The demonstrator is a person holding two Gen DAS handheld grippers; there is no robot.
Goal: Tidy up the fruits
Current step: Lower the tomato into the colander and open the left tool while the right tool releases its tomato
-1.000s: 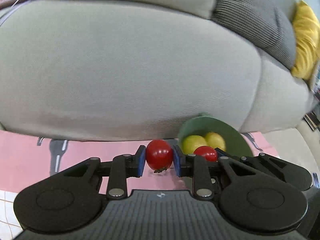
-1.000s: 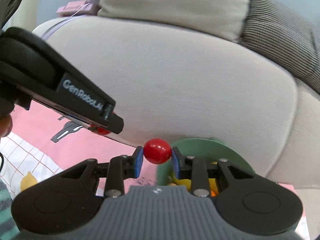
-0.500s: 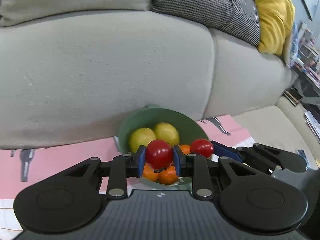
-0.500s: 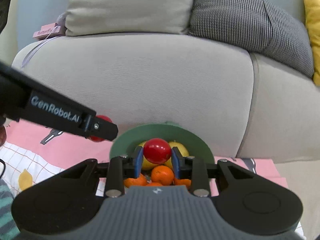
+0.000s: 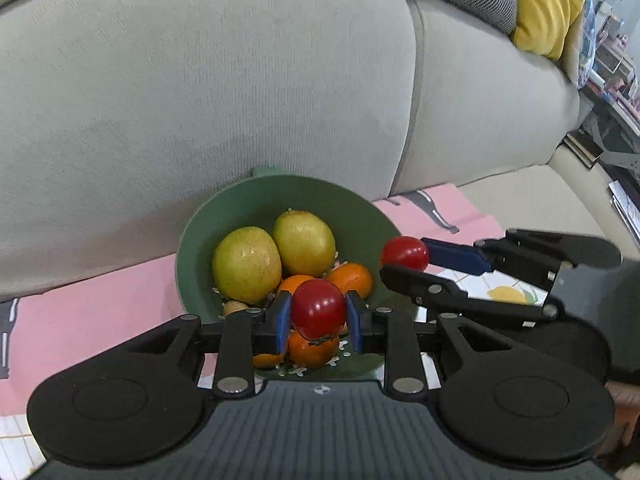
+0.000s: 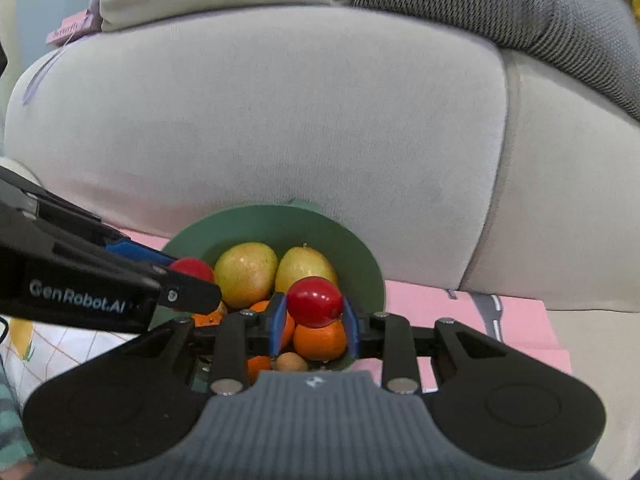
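a: grippers first, please. how does the left black two-finger gripper with blue pads (image 5: 319,317) stand?

b: it pinches a small round glossy red tomato (image 5: 318,308) between the two blue pads. the tomato hangs over the near part of the round green plastic bowl (image 5: 256,204).

a: and the right black two-finger gripper with blue pads (image 6: 314,322)?

b: it also pinches a second small round glossy red tomato (image 6: 315,296), with both pads pressed on it. in the left wrist view this gripper reaches in from the right side, and its tomato is at the right rim of the bowl.

a: what lies inside the bowl?

b: two big yellow-green round fruits (image 5: 246,264) side by side at the back, touching each other. in front of them are several small orange mandarins (image 6: 320,339). a small light brown nut-like thing (image 6: 291,361) lies at the near edge; what it is exactly, one cannot tell.

a: where does the bowl stand?

b: on a pink cloth with grey printed shapes (image 5: 80,312), just in front of a light grey fabric sofa (image 5: 240,80). it seems to lean close against the sofa front, but whether it touches is not clear. on the sofa are a dark grey checked cushion (image 6: 520,4) and a yellow cushion (image 5: 548,4).

a: do the two grippers touch?

b: they are near each other, over the bowl, but apart.
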